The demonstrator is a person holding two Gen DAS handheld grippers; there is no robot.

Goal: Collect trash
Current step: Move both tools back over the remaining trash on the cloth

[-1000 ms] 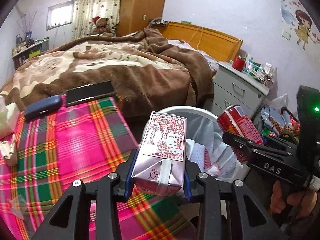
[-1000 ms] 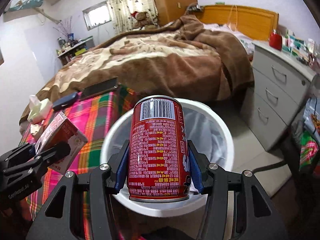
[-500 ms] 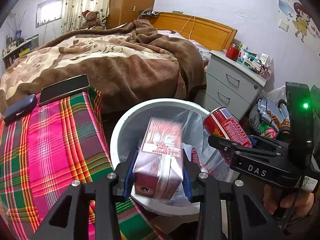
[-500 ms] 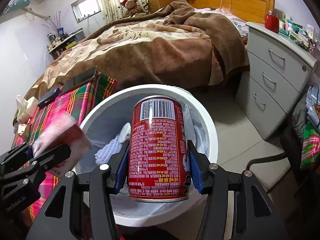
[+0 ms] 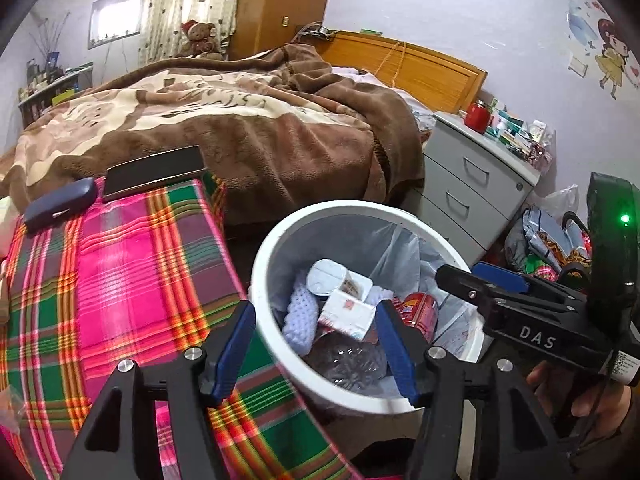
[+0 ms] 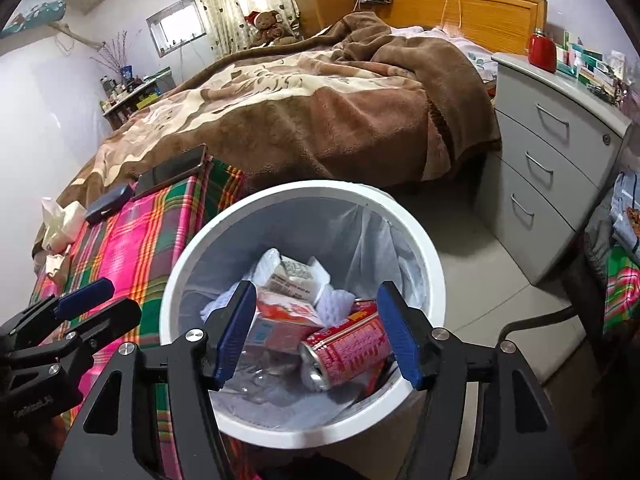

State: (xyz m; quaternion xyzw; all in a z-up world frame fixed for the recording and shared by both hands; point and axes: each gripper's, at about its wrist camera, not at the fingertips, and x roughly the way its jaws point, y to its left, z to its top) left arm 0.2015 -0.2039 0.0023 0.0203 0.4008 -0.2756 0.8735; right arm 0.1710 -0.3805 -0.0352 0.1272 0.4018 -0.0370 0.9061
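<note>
"DAS" is read on the right gripper [image 5: 460, 276]. Both it and the left gripper [image 5: 316, 344] are seen opening, empty, over the bin [image 6: 420, 240]; can [image 6: 344, 344] and carton [image 6: 288, 316] lie inside, print illegible.

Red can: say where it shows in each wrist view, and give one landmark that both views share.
Left wrist: the red can lies in the white bin, right of centre, partly behind the right-hand blue pad.
Right wrist: the red can lies on its side low in the white bin, lower centre, beside the milk carton.
Shared landmark: the grey drawer unit right of the bin.
</note>
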